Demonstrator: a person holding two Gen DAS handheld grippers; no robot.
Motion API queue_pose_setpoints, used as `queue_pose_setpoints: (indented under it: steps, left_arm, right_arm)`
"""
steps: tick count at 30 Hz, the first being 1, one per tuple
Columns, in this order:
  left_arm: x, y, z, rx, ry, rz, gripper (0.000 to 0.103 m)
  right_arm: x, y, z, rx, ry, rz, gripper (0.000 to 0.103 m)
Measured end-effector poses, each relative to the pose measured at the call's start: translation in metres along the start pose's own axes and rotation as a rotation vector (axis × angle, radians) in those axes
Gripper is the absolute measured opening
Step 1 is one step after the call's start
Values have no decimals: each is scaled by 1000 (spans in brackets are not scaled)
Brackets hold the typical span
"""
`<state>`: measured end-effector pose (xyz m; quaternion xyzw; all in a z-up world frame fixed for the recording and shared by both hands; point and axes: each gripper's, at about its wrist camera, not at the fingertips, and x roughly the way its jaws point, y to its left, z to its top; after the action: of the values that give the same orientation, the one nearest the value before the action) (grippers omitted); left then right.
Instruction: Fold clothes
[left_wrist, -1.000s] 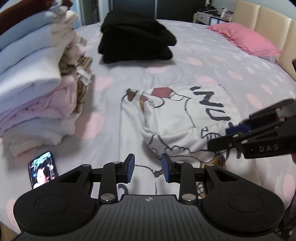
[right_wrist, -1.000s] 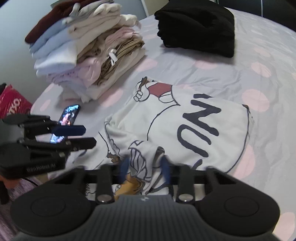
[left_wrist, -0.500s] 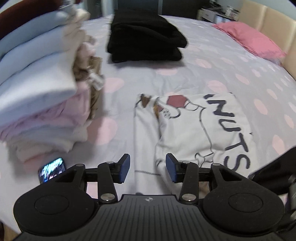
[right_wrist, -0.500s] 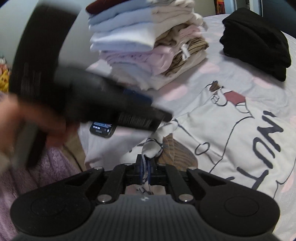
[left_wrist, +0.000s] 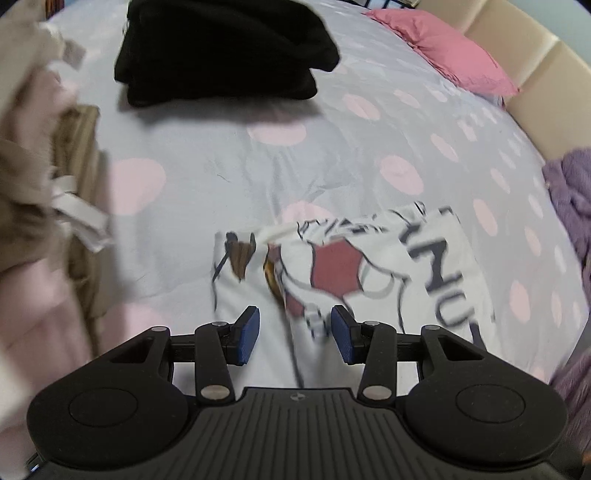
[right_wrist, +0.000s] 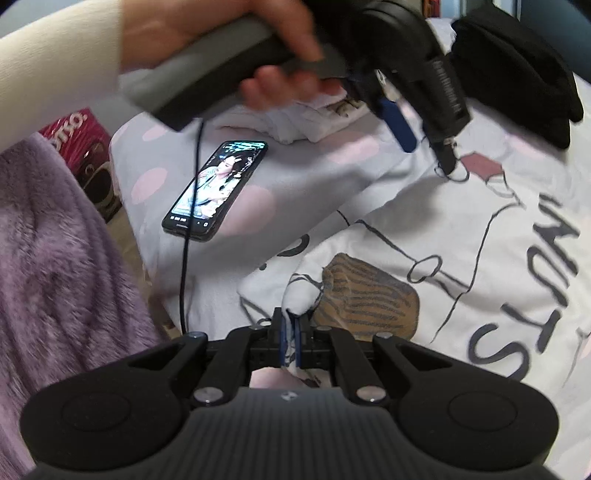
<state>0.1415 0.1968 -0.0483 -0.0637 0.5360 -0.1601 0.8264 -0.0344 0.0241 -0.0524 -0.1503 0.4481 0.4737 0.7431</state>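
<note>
A white T-shirt (left_wrist: 388, 277) with a cartoon print and dark letters lies partly folded on the dotted bedsheet (left_wrist: 221, 184). My left gripper (left_wrist: 295, 332) hangs open just above the shirt's far left part, with nothing pinched between its blue pads. The right wrist view shows that left gripper (right_wrist: 424, 144) in a person's hand (right_wrist: 229, 40), its tips pointing down at the shirt's far corner. My right gripper (right_wrist: 291, 339) is shut on a raised fold at the near edge of the T-shirt (right_wrist: 461, 240).
A stack of folded clothes (left_wrist: 33, 184) stands at the left and a black folded pile (left_wrist: 221, 55) lies behind. A pink pillow (left_wrist: 454, 55) rests by the headboard (left_wrist: 535, 92). A lit phone (right_wrist: 216, 190) with a cable lies near the bed edge, beside purple fleece (right_wrist: 55, 277).
My left gripper has swung forward over the shirt toward its far corner, and its jaws stand wider than a second ago. The right gripper has shifted sideways while keeping its pinch on the fold.
</note>
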Motion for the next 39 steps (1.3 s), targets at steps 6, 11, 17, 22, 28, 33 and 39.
queue_pose_setpoints:
  steps: [6,11,17,22,28,33,39]
  left_arm:
    - [20,-1,14,14,-7,-46,10]
    - [4,-16,21,80,-69,-2,6]
    - [-28,-24,28,147,-125,109,6]
    - [-7,-8,20,142,-42,219,6]
    - [3,7,13,133,-51,234,14]
    - [-16,3,3,121,-68,231,21]
    - [-36,-15,-32,158,-16,207,36]
  right_arm:
    - [-4,-7,-5,54,-21,15,6]
    - [-17,-8,-6,91,-67,19,6]
    - [-38,10,13,69,-137,67,3]
    - [-24,24,19,53,-122,59,2]
    - [-14,22,3,65,-83,40,5]
    - [-29,7,-12,75,-94,-28,7]
    - [-65,-8,-43,75,-110,-155,26]
